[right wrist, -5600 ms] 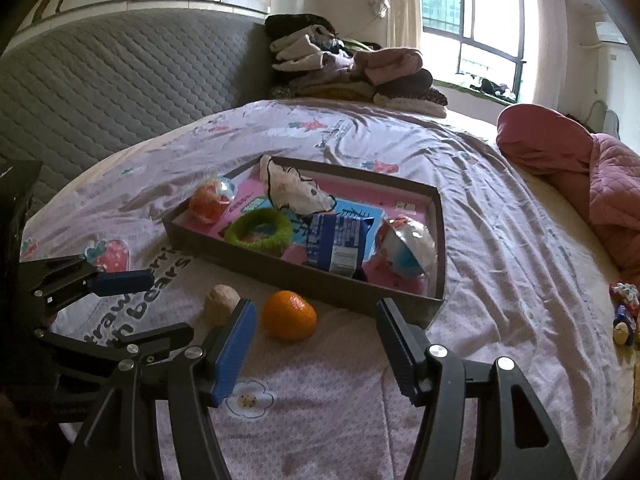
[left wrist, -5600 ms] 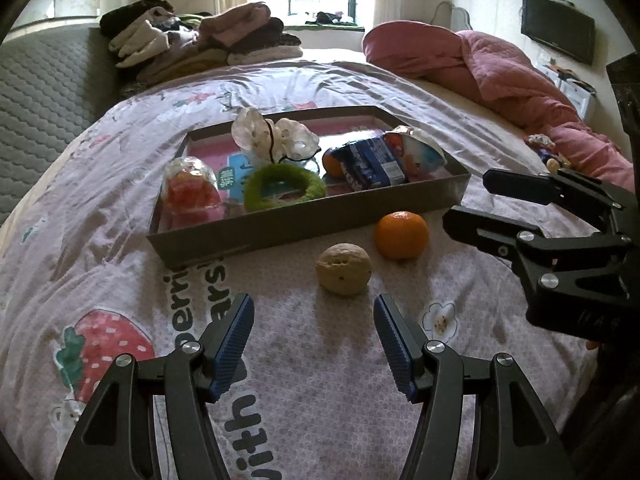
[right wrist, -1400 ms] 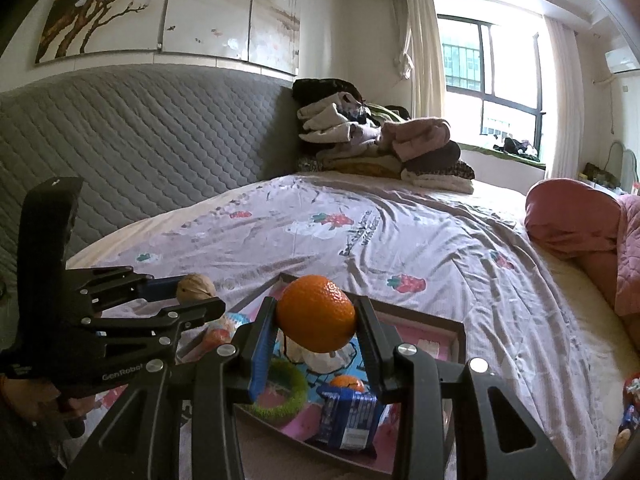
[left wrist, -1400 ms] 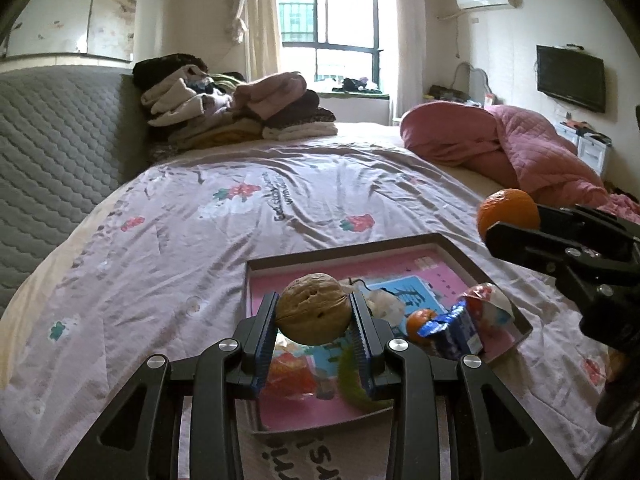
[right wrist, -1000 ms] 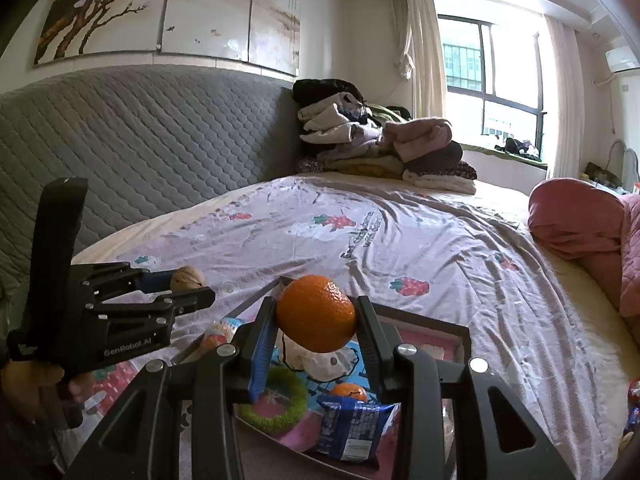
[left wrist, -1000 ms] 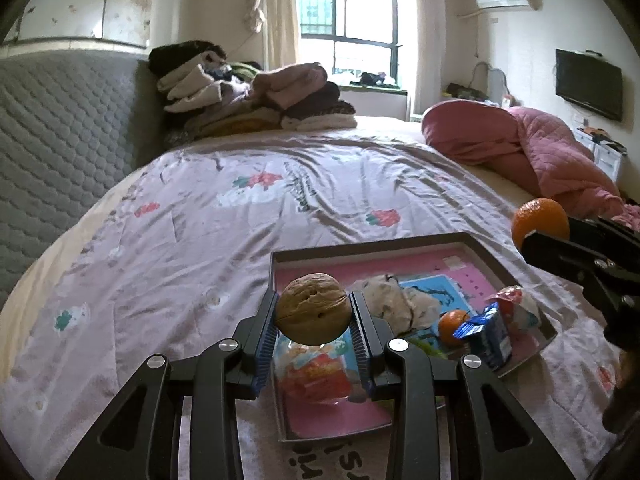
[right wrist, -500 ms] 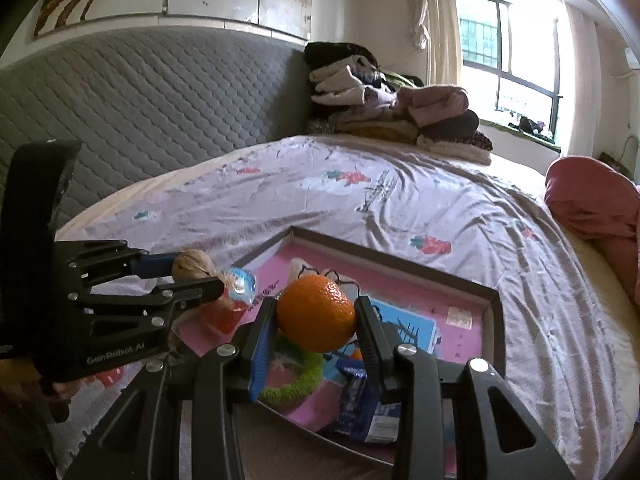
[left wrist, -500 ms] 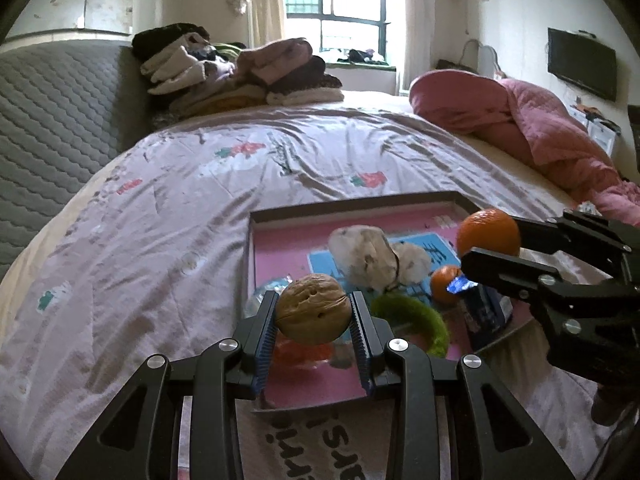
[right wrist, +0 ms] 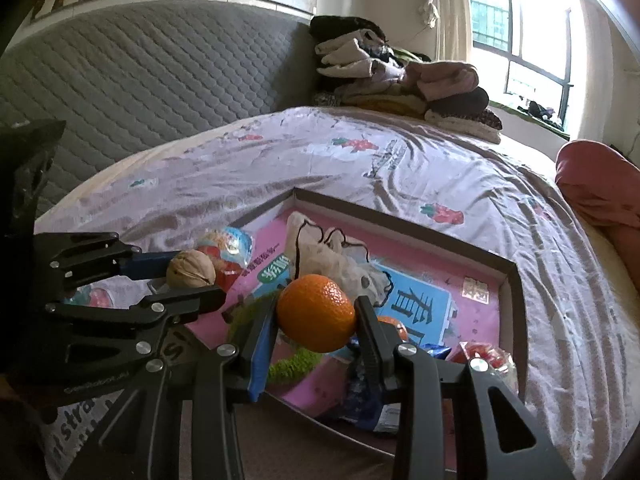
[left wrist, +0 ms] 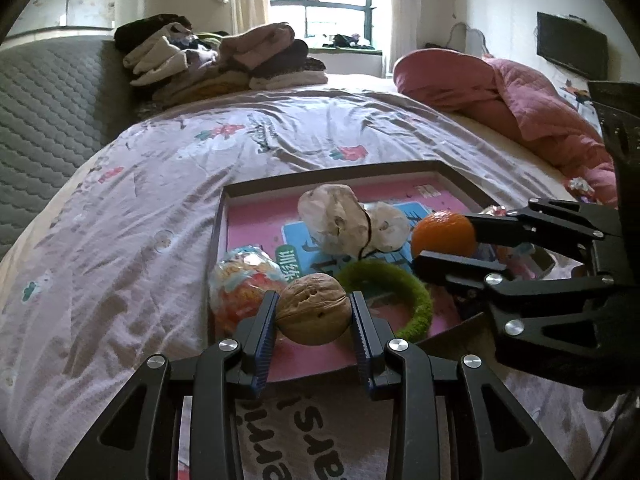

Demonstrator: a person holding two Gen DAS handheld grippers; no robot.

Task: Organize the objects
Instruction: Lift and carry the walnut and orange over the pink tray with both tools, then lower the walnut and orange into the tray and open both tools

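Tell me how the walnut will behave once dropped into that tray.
The walnut, gripped by the left tool, is round and hard-shelled, so it likely rolls a little. The tray has raised walls and clutter like the green ring, which should stop it. Probably light, unlikely to crack.

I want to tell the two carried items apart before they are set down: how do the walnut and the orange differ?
The walnut is tan and wrinkled; the orange is bright and finely dimpled. The walnut sits in the left gripper, the orange in the right gripper. The walnut looks smaller. Both are roundish, clamped and held above the tray.
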